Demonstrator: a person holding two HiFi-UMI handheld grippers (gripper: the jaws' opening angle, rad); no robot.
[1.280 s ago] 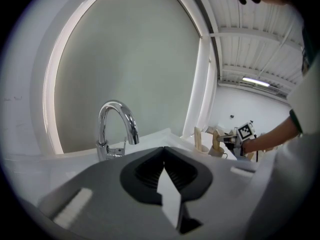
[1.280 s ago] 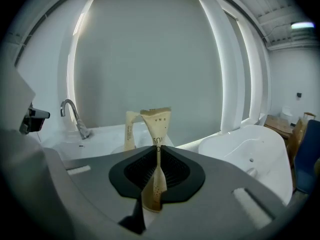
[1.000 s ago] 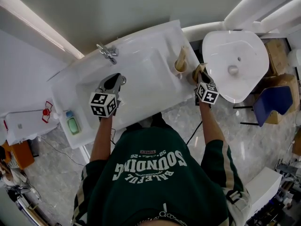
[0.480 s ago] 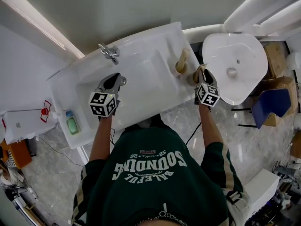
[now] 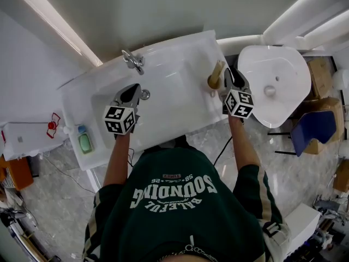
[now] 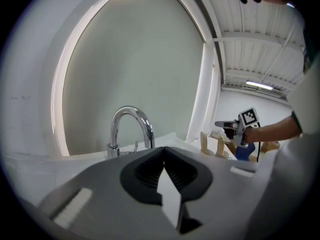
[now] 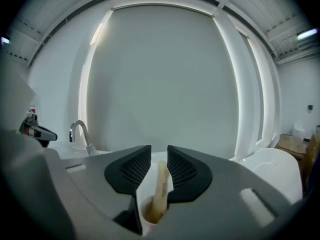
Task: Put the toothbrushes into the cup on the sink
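A tan cup (image 5: 213,83) stands on the right rim of the white sink (image 5: 163,53), with a wooden toothbrush (image 5: 218,70) upright in it. My right gripper (image 5: 229,74) hovers just right of the cup. In the right gripper view its jaws (image 7: 159,154) stand open, and the toothbrush (image 7: 161,186) rises from the cup (image 7: 149,213) between them without touching the pads. My left gripper (image 5: 130,93) hangs over the basin, shut on nothing (image 6: 163,151). The left gripper view shows two wooden sticks (image 6: 212,145) at the cup.
The chrome faucet (image 5: 132,60) is at the back of the sink. A green soap item (image 5: 85,143) lies on its left end. A separate white basin (image 5: 272,81) is just right of the cup, with cardboard boxes (image 5: 322,64) and a blue chair (image 5: 316,121) beyond.
My right gripper carried a tan toothbrush up to the cup and its jaws came apart. The brush now stands in the cup. The left gripper stayed over the basin.
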